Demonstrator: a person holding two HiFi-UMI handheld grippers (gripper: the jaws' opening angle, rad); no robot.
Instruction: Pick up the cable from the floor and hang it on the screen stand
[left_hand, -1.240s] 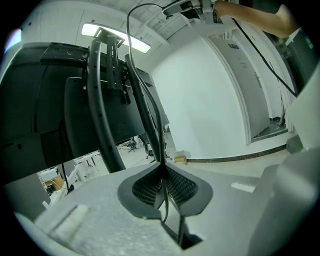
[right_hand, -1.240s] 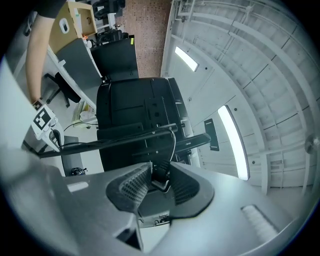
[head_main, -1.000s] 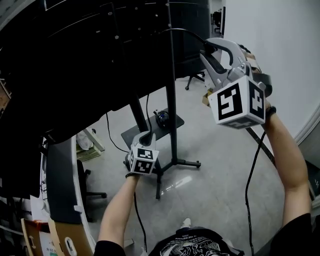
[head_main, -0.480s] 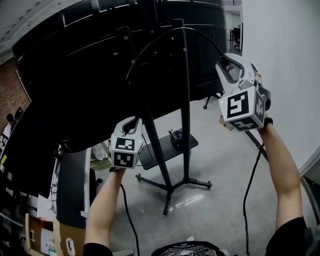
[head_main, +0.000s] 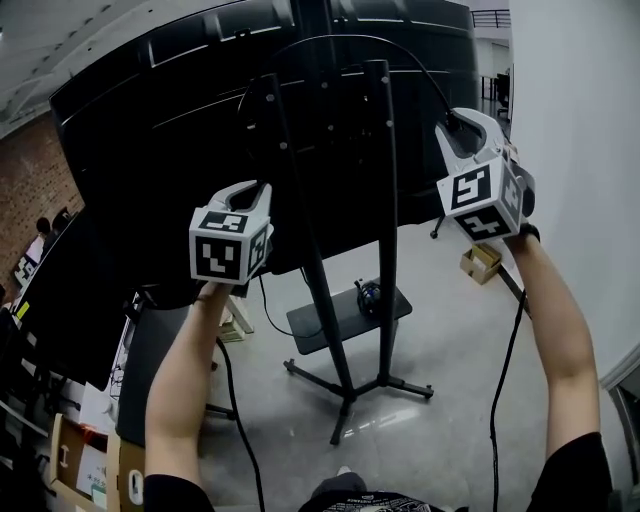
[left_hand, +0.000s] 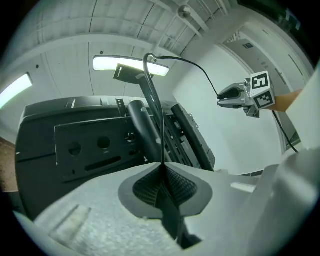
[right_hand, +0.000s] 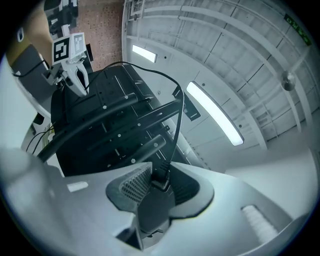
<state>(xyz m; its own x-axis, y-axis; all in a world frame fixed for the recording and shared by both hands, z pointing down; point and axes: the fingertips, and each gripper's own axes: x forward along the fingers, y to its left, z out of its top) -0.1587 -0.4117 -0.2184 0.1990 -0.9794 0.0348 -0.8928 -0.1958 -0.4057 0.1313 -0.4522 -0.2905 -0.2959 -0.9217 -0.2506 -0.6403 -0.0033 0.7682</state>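
Both arms raised: left tool (head_main: 262, 195) clamped shut on a thin run of the black cable (left_hand: 162, 142), right tool (head_main: 452, 125) higher and to the right, jaws held partway apart by the cable's plug end gripped between the pads. From the left tool the cable rises, arcs over the top of the screen stand (head_main: 388, 250) without visibly resting on it, and drops to the right tool, the rest trailing down past the right forearm. Behind the stand's uprights, back of large dark screen (head_main: 150, 150); far below, pale floor (head_main: 450, 340) with stand legs and cardboard box (head_main: 480, 262).
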